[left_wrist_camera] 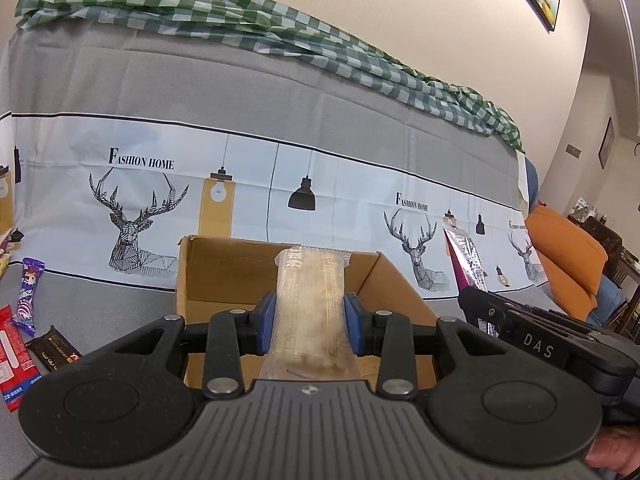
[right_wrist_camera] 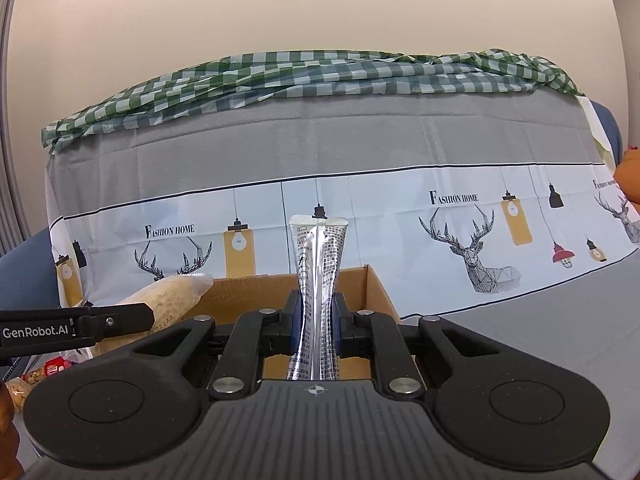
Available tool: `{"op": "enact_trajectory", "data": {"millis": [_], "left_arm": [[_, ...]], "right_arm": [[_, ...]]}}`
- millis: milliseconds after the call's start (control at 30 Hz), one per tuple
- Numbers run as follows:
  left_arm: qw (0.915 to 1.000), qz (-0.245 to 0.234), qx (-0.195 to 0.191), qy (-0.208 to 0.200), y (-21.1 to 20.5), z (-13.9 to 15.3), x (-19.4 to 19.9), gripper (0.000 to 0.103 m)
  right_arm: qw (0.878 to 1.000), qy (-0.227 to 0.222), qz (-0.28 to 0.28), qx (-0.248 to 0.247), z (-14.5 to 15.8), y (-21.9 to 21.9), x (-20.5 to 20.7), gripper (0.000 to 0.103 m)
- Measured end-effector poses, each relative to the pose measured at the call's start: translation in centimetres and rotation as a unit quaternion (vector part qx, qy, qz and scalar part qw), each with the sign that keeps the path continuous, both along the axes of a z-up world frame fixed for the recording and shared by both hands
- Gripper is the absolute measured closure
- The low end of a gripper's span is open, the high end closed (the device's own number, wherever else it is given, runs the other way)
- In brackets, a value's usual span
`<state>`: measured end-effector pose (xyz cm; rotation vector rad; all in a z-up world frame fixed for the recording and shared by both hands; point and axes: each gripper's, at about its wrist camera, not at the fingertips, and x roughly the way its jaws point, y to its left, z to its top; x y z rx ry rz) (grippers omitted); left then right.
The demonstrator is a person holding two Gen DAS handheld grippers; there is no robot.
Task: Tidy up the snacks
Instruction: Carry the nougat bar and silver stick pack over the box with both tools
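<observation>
Both grippers are loaded. Left gripper [left_wrist_camera: 310, 322], centre of its frame, has its blue pads pinched onto a clear-wrapped pastry bar [left_wrist_camera: 310, 300] that pokes forward over the open cardboard box [left_wrist_camera: 224, 268]. Right gripper [right_wrist_camera: 316, 326] is squeezed tight on a silver foil pouch [right_wrist_camera: 318, 264], its waist crushed narrow, held upright above the same box's near right corner.

To do this drop well, I'd say lower each snack below the box rim before letting go, one at a time, so the two tools, already close together, don't knock. The bar should be laid flat along the floor of the box. More wrapped snacks [left_wrist_camera: 26, 300] wait on the grey cloth at lower left.
</observation>
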<state>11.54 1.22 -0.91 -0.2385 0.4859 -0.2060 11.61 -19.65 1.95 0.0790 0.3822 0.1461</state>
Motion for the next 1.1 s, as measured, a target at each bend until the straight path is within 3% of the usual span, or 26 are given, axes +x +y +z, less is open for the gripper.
{"op": "enact_trajectory", "data": {"millis": [1100], "left_arm": [[0.9999,-0.004,-0.008,-0.009,-0.44,0.35,-0.39,0.064]], "right_arm": [[1.000,0.000,0.005,-0.008,0.01,0.30,0.16,0.087]]}}
